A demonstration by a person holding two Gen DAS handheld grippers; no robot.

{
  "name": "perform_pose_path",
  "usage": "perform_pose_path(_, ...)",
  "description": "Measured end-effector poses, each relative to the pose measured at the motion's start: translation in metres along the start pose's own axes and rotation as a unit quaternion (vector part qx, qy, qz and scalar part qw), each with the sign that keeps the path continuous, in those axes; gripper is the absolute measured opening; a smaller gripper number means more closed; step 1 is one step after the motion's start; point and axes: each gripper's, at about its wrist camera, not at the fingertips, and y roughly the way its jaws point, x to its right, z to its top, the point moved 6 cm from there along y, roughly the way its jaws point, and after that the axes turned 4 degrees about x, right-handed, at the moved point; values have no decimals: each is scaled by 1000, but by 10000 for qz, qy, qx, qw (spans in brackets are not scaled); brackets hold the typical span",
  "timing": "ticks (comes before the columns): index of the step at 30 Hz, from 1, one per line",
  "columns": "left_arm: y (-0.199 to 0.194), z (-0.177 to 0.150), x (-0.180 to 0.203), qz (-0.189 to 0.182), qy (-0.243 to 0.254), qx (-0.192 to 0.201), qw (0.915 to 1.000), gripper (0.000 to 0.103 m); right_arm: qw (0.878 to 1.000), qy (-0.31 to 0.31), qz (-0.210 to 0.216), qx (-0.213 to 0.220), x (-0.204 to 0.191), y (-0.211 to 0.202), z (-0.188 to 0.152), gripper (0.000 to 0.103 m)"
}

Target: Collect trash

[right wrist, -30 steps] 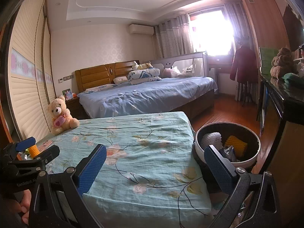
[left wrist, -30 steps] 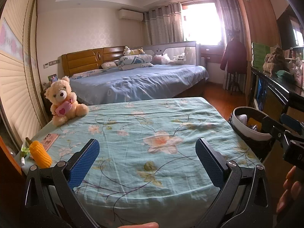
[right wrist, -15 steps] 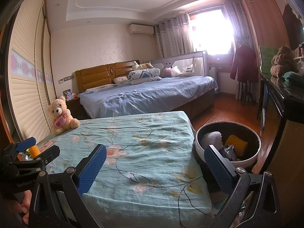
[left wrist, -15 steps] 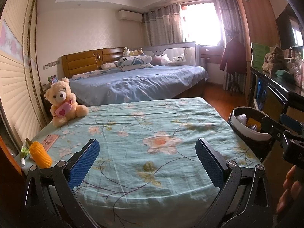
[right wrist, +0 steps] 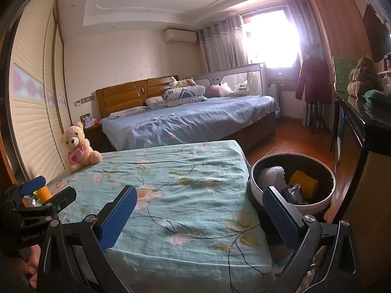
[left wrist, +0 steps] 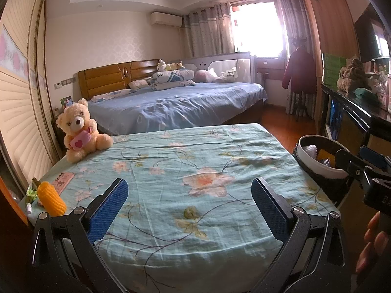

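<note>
At the near edge of the floral-sheeted bed (left wrist: 195, 171), both grippers hang level above the cloth. The left gripper (left wrist: 189, 202) stands with its jaws wide apart and nothing between them; the right gripper (right wrist: 199, 210) is likewise spread and empty.

The remaining trash in view appears to be the yellow corn-shaped item (left wrist: 51, 197), lying at the near left corner of the bed, touching a green scrap (left wrist: 30, 191) and just beside a pink card (left wrist: 64, 182). The trash bin (right wrist: 254, 178) stands on the floor against the bed's right side. It already holds a white netted item (right wrist: 271, 175), a second yellow corn-shaped piece (right wrist: 303, 182) and a crumpled wrapper (right wrist: 294, 191).

Judgement: collection is partly done, and the left corner item is the likely next pick, falling to the left gripper.

Risks noted:
- The corn-shaped item sits at the very corner; a sideways nudge from one pad could roll it off the edge to the floor.
- The card and green scrap lie so close that a wide closure could catch them as well, or leave the scrap behind.
- The sheet is loose and wrinkled; fingers brought too low could pinch cloth.
- The teddy bear (left wrist: 80, 131), on the far left of the bed, is not trash and should be left alone.
- The carry to the bin crosses the whole bed; a weak hold could drop the load.
</note>
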Motion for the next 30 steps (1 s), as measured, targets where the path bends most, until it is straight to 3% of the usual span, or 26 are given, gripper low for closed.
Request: perform_pose_path(30,0,0,0,-3,4,8,10000,103,10000,3,19,-11,-2,0,0,103)
